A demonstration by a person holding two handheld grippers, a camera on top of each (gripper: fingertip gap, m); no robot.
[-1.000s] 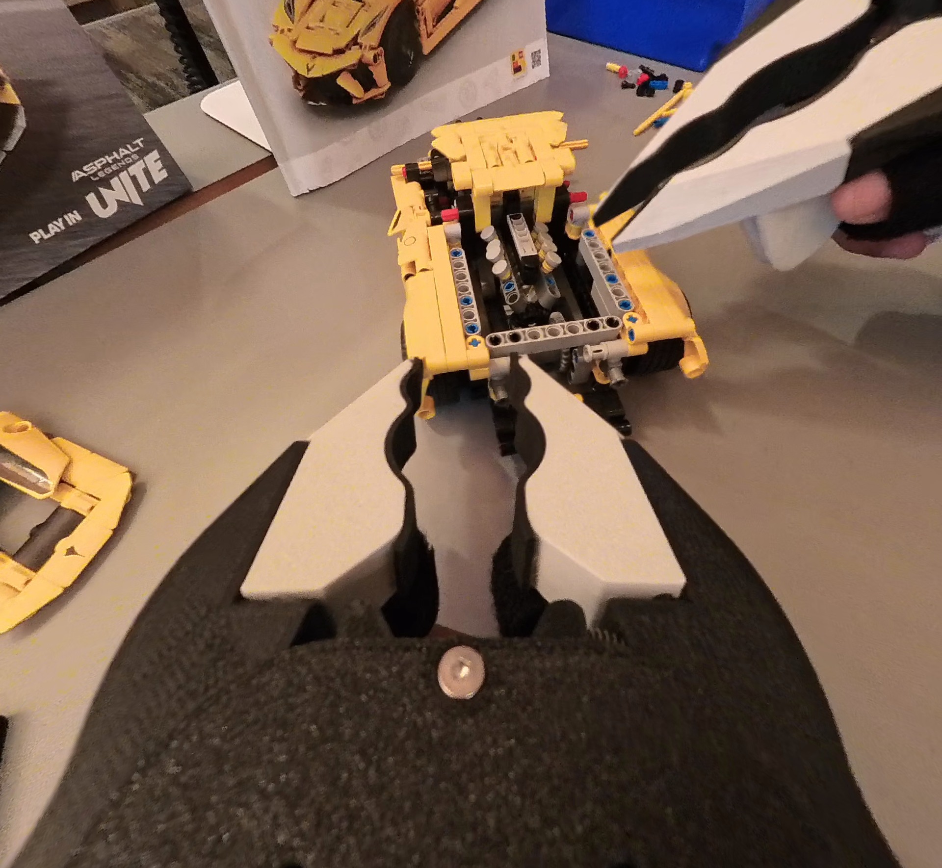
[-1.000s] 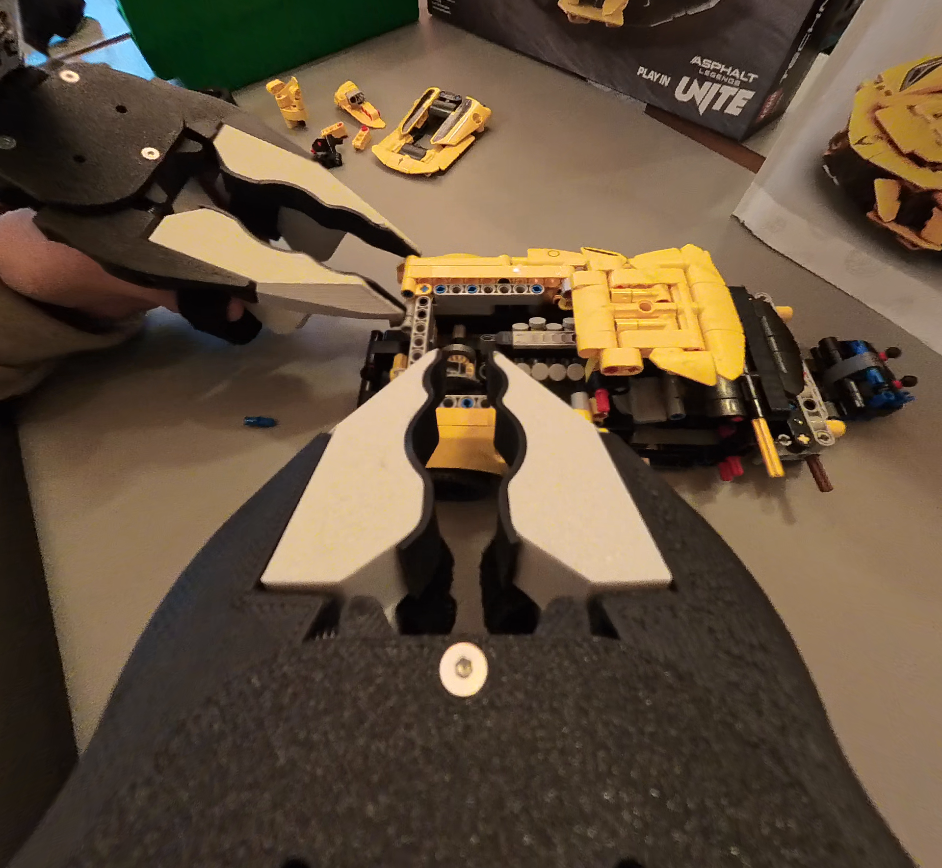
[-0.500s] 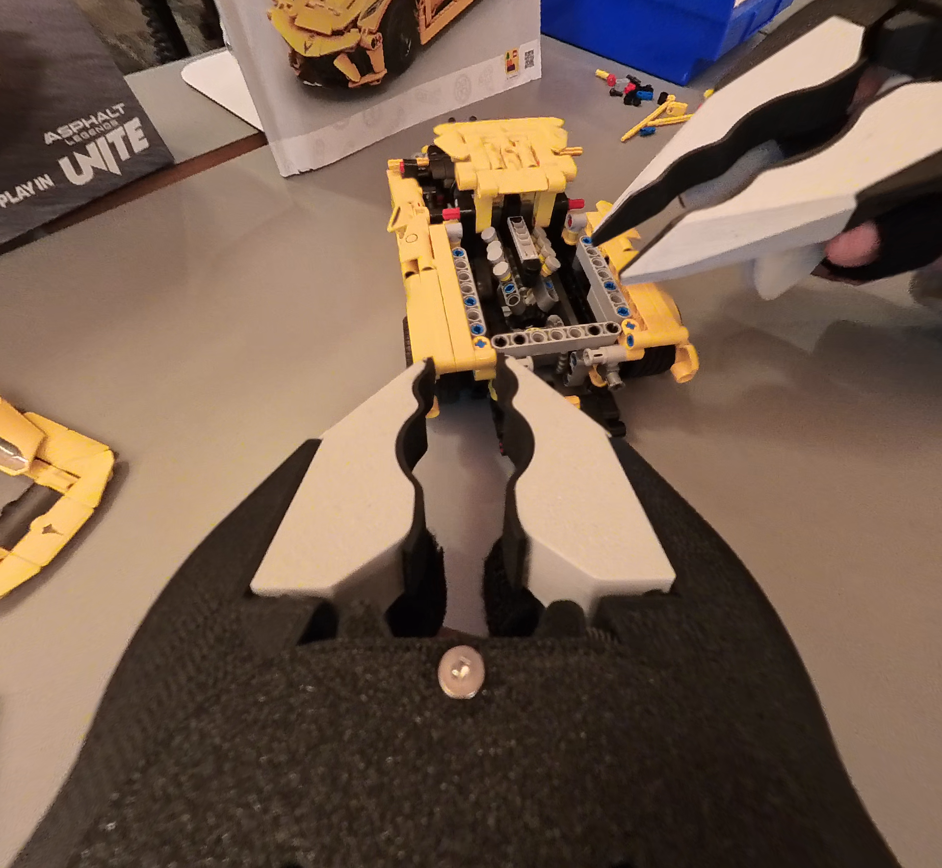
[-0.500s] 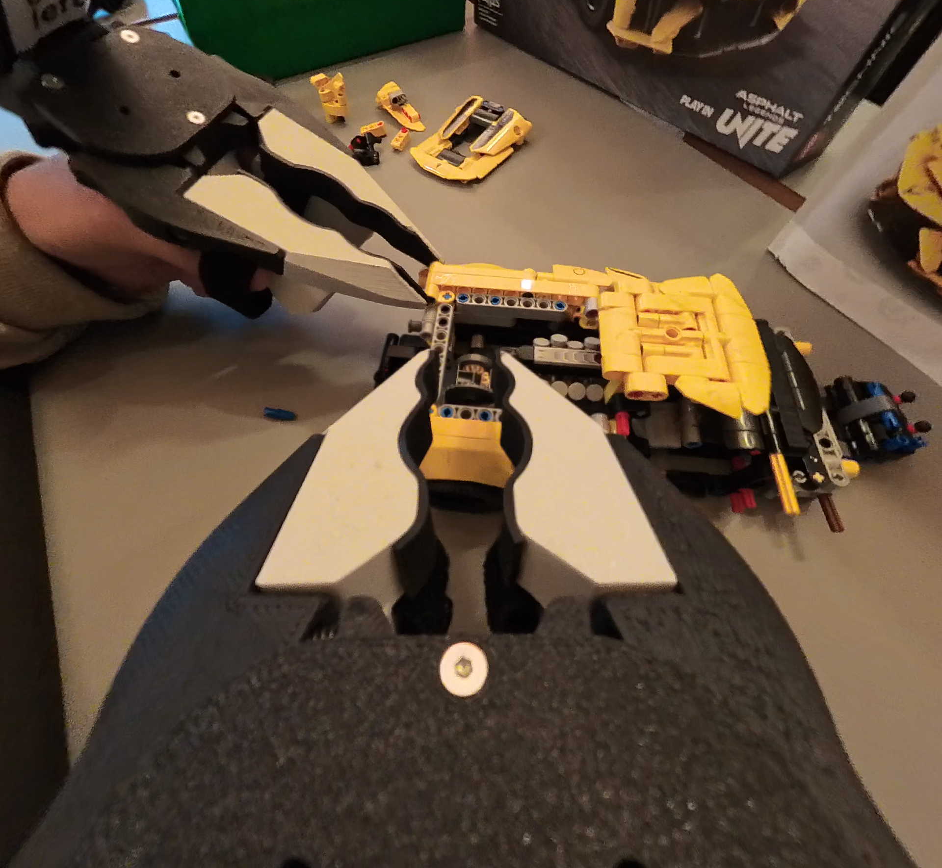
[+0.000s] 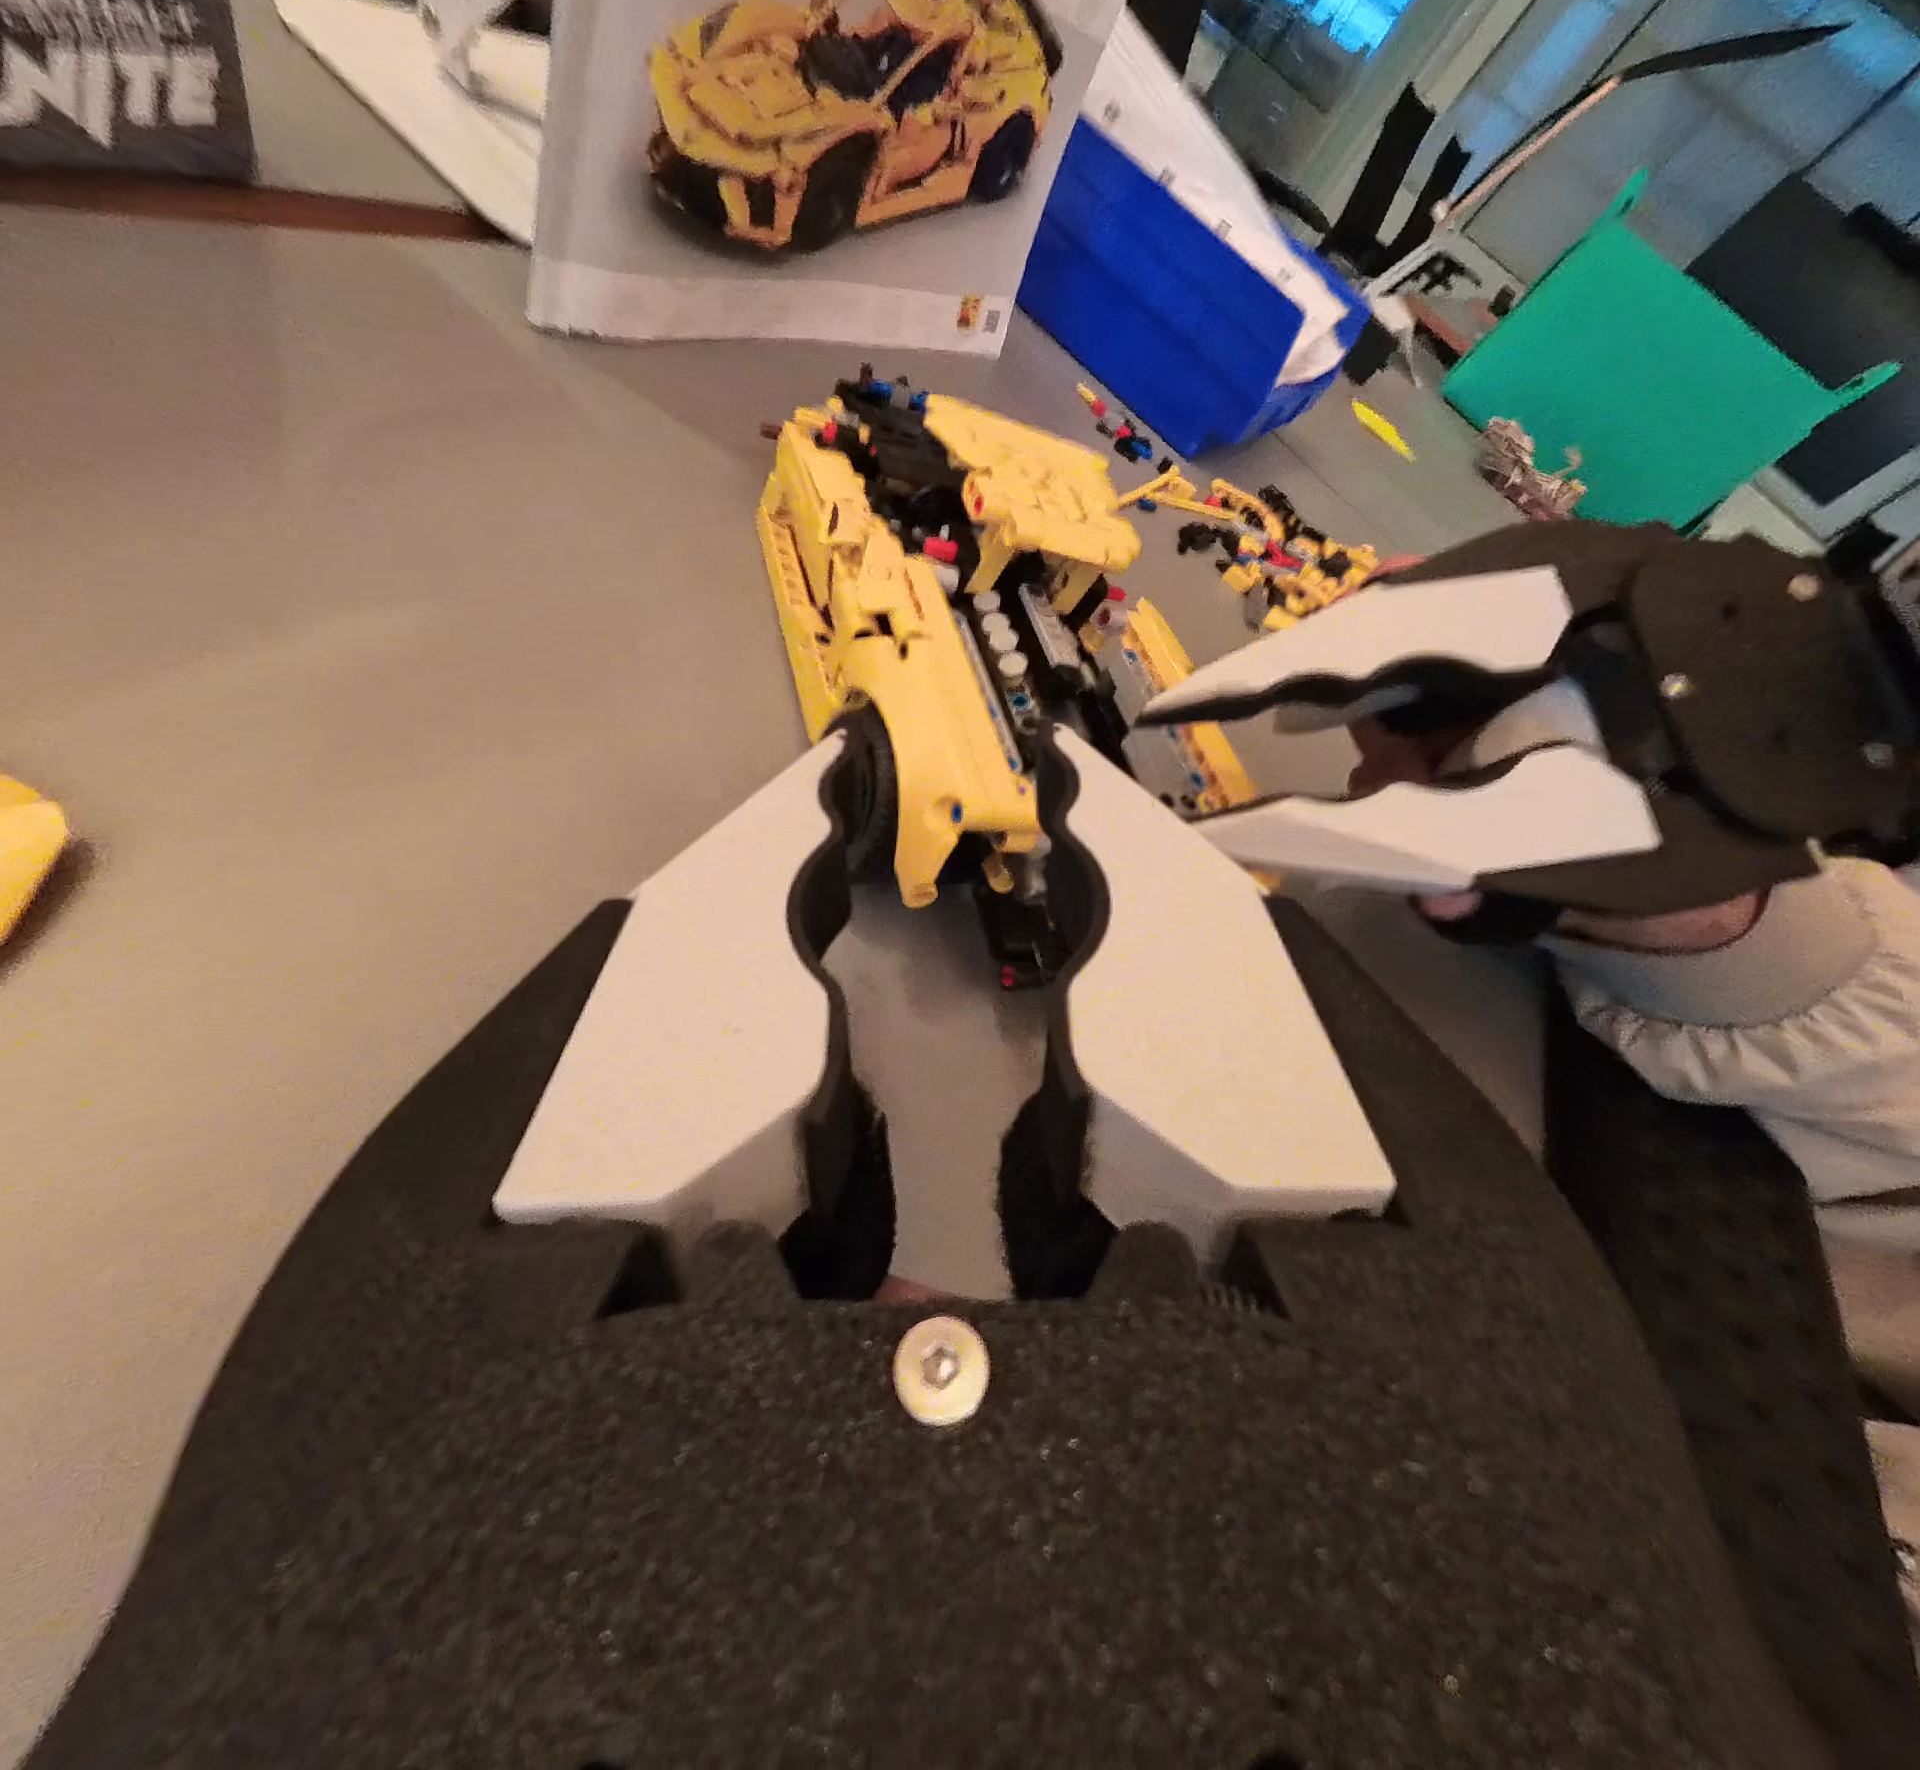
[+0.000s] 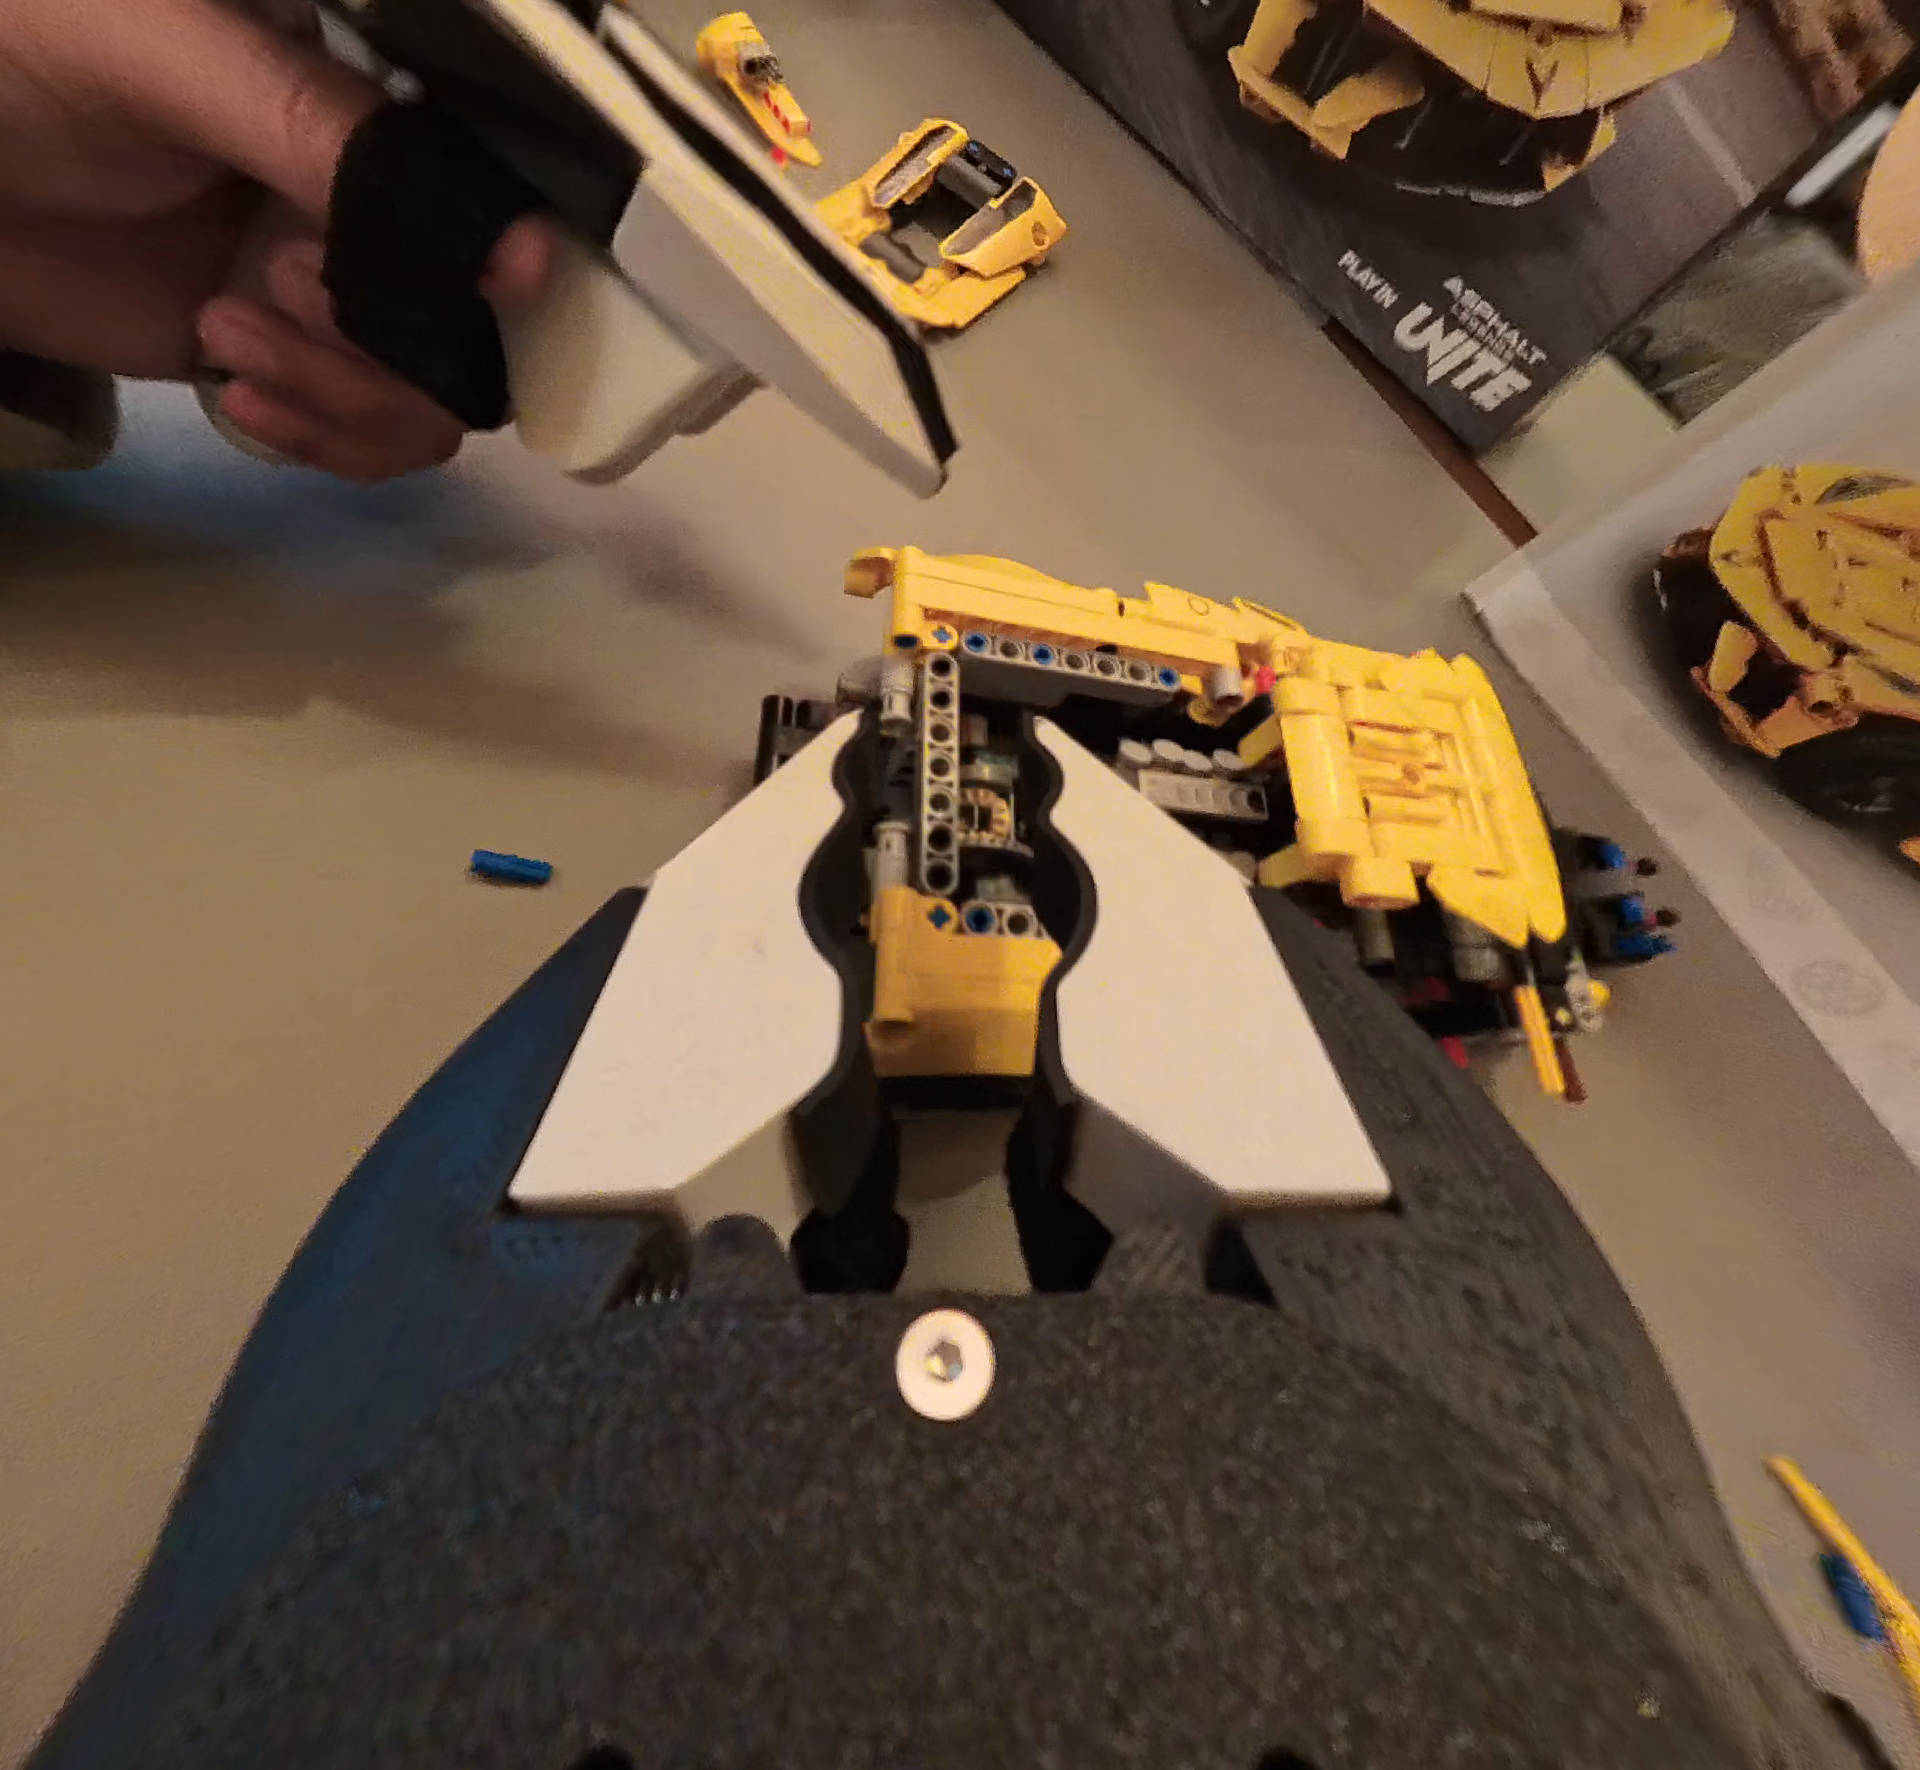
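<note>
The half-built yellow brick car (image 5: 935, 640) sat on the grey table (image 5: 312, 629), its chassis open so that grey studded beams and black inner parts showed.

The left claw (image 5: 940, 754) had its two white fingers spread apart, the rear corner of the car, with a black wheel and a yellow fender, lying in the gap between the tips. Whether the fingers touched the car could not be told. In the right wrist view this left claw (image 6: 925, 463) hung above the table to the upper left of the car, seen edge-on and held by a hand (image 6: 208, 193).

The right claw (image 6: 945, 733) was also parted, its fingers standing either side of a yellow block and a grey holed beam at the car's near end; contact could not be judged. In the left wrist view the right claw (image 5: 1174, 764) reached in from the right, its tips at the car's side.

Behind the car stood an instruction booklet (image 5: 831, 110) with a picture of the finished yellow car, a blue bin (image 5: 1164, 307) beside it, and a dark product box (image 6: 1455, 110) farther along. A loose yellow sub-assembly (image 6: 935, 224) and a smaller yellow piece (image 6: 753, 84) lay near the box. A small blue pin (image 6: 509, 866) lay on the table, well apart from the car. More loose yellow and black parts (image 5: 1288, 557) were scattered to the car's right.
</note>
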